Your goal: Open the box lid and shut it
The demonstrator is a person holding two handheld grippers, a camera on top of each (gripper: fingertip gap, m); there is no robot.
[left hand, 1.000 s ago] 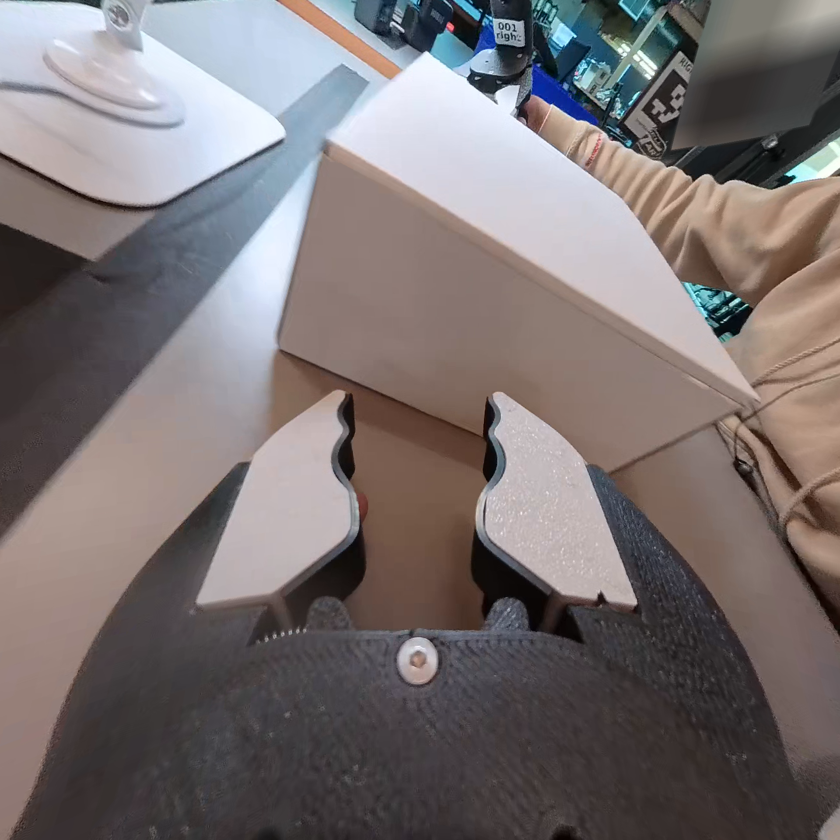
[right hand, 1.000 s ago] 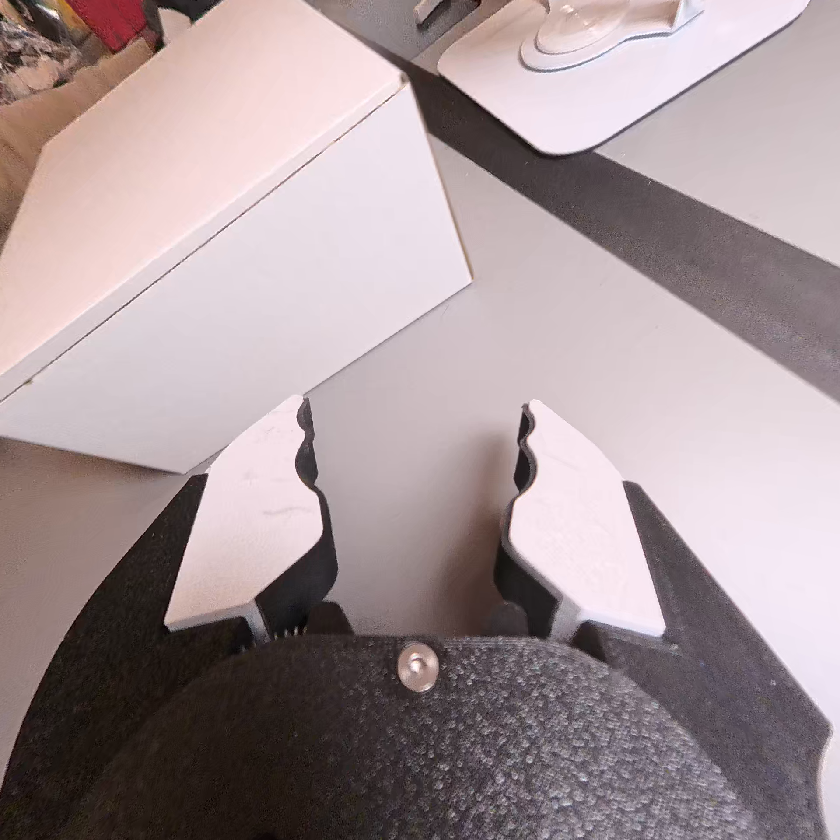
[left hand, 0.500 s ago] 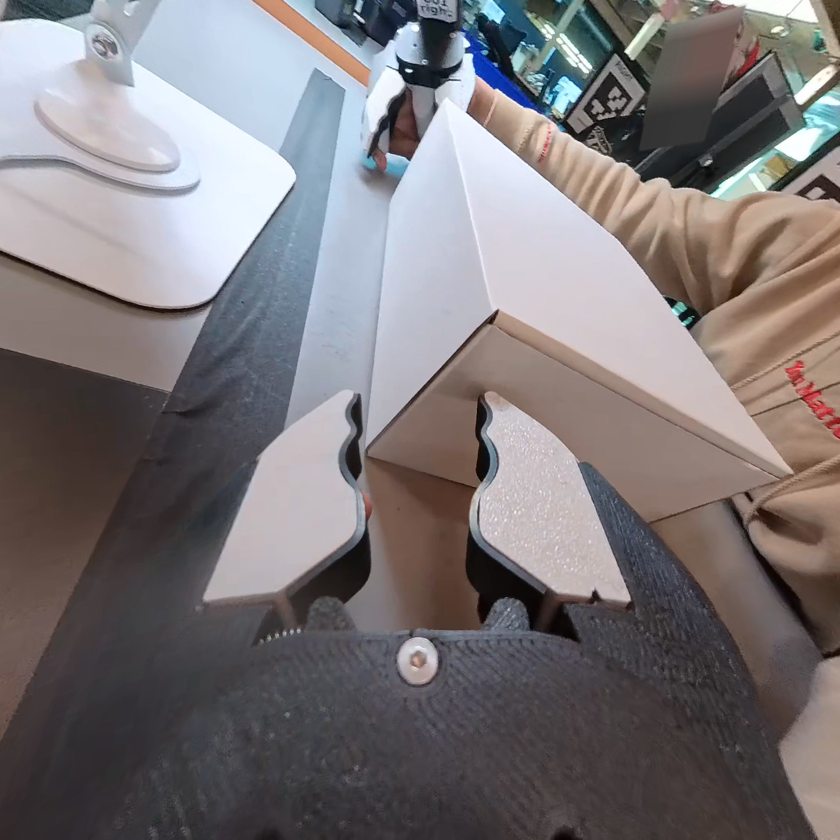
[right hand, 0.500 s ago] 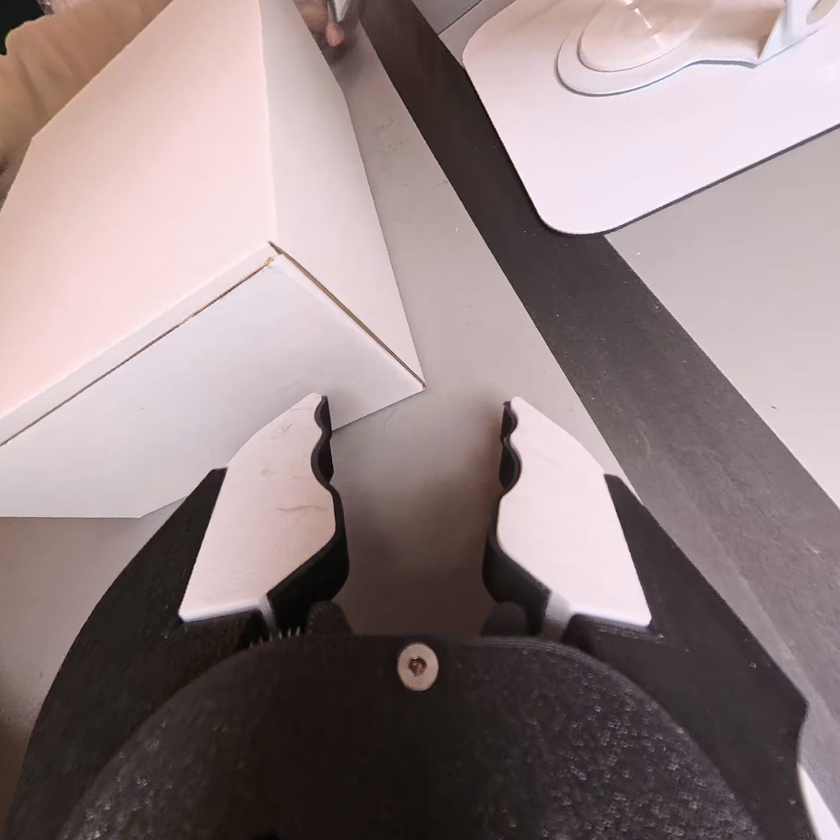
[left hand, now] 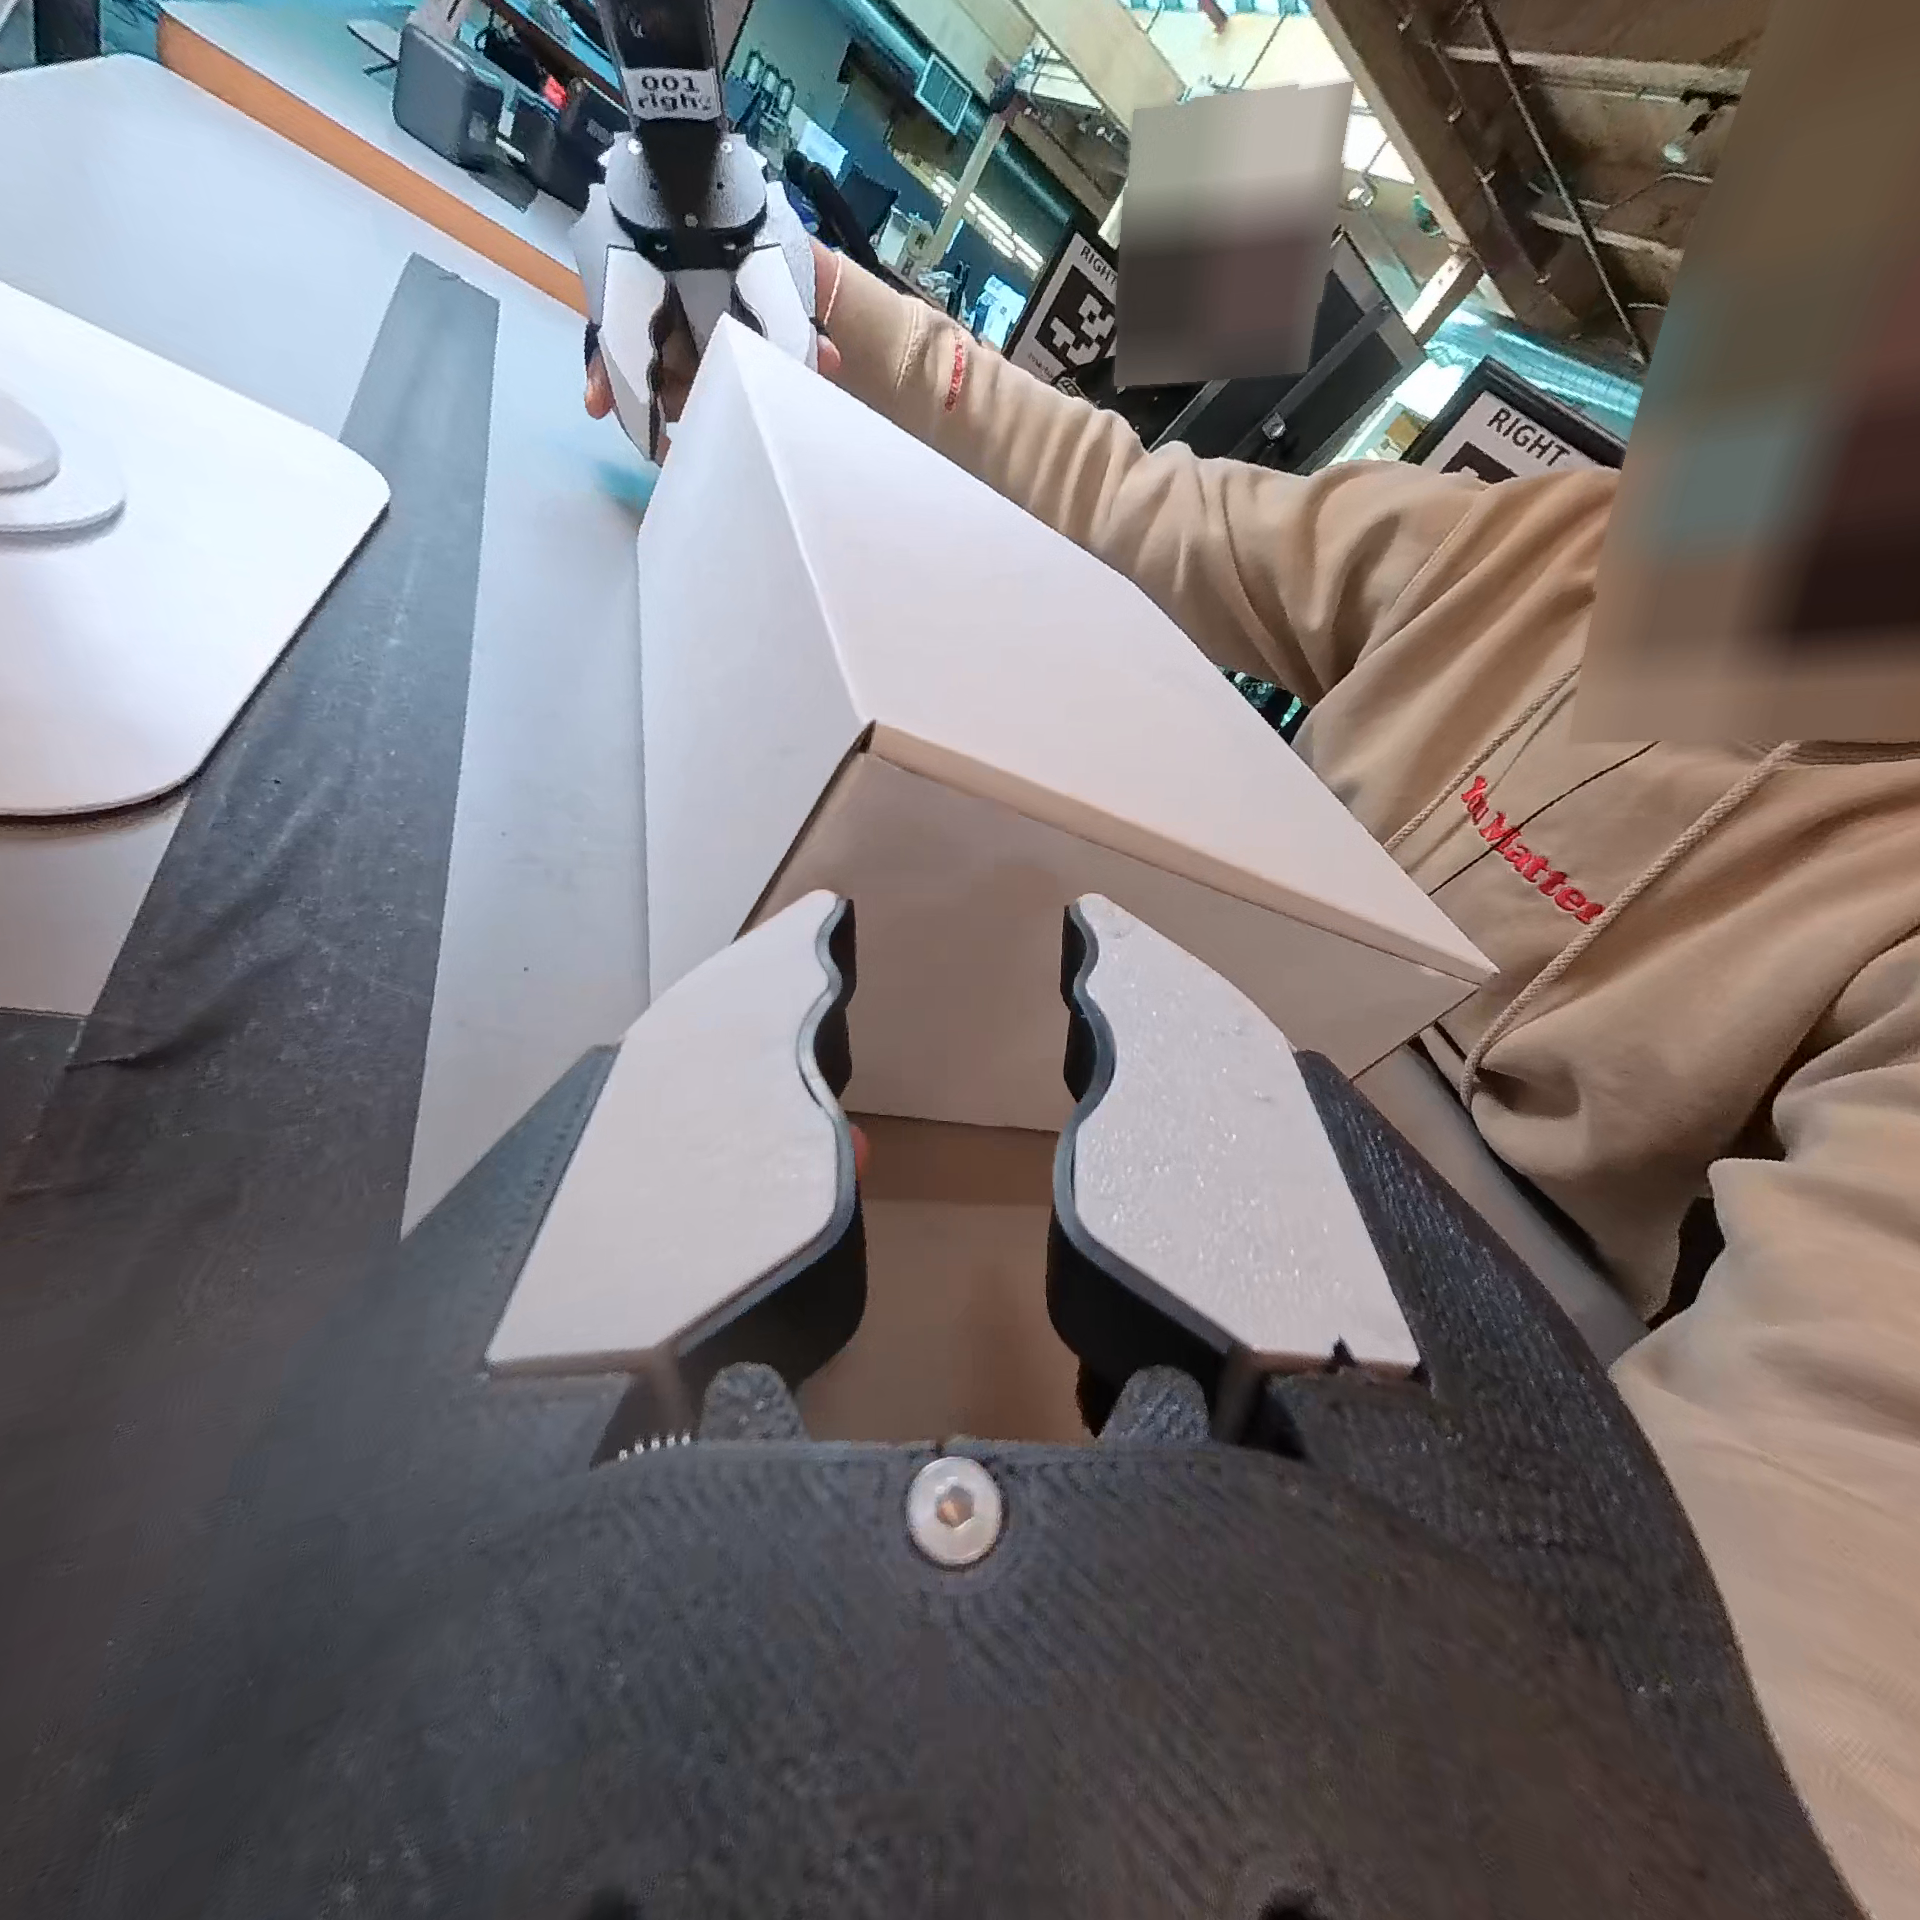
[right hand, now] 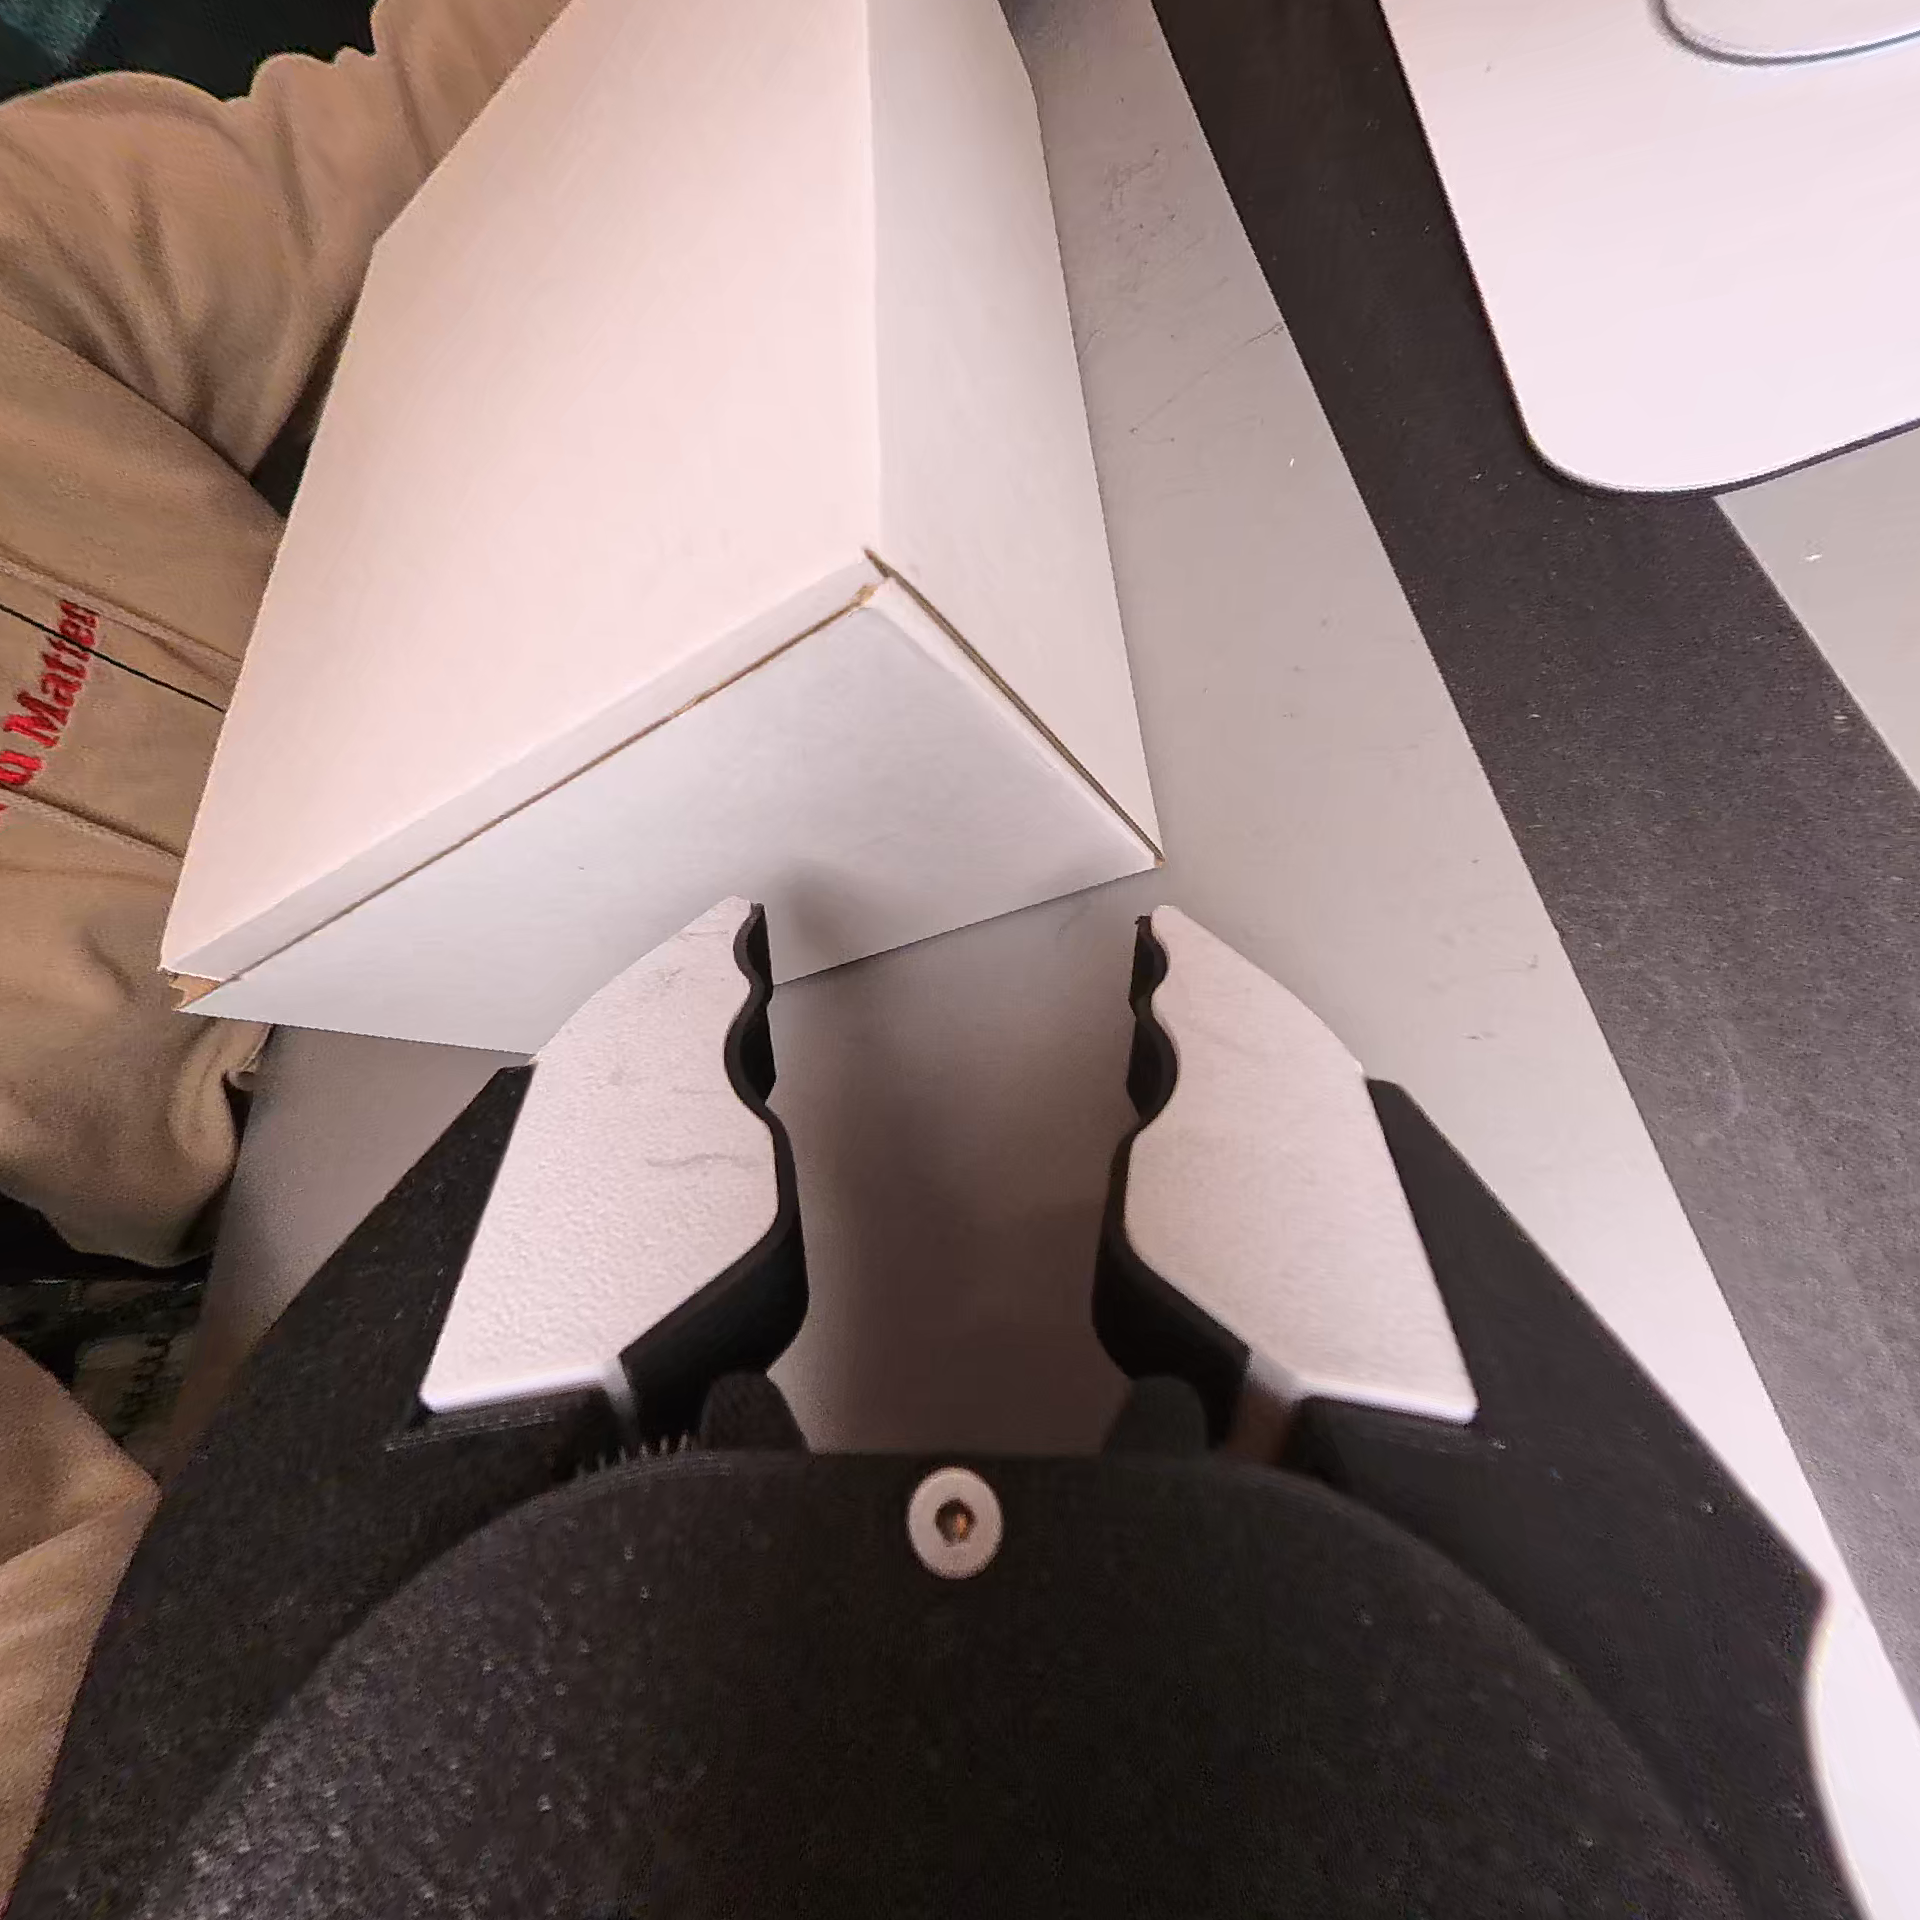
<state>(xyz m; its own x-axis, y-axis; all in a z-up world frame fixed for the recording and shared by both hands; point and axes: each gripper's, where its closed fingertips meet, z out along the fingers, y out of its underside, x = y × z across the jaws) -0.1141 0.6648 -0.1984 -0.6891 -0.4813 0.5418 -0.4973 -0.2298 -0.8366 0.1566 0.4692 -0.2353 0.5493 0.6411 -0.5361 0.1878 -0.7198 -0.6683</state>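
Observation:
A white cardboard box (left hand: pixel 935 644) lies on the grey table with its lid (left hand: pixel 1039 623) down. My left gripper (left hand: pixel 958 914) is open and empty, its fingertips right at one end face of the box. My right gripper (right hand: pixel 951 920) is open and empty at the opposite end of the box (right hand: pixel 644 468), its left fingertip (right hand: pixel 727 935) over the bottom edge of that end face. The right gripper also shows far off in the left wrist view (left hand: pixel 686 301), behind the box's far end.
A white monitor base plate (left hand: pixel 156 582) sits past a dark strip (left hand: pixel 343 675) on the table; it also shows in the right wrist view (right hand: pixel 1683 229). A person in a beige hoodie (left hand: pixel 1558 727) stands close behind the box. The gap from one gripper's tips to the other's is roughly 35 centimetres.
Both grippers have swung from the box's long side round to its two ends and come closer to it. Both stayed open. The box lid is still down.

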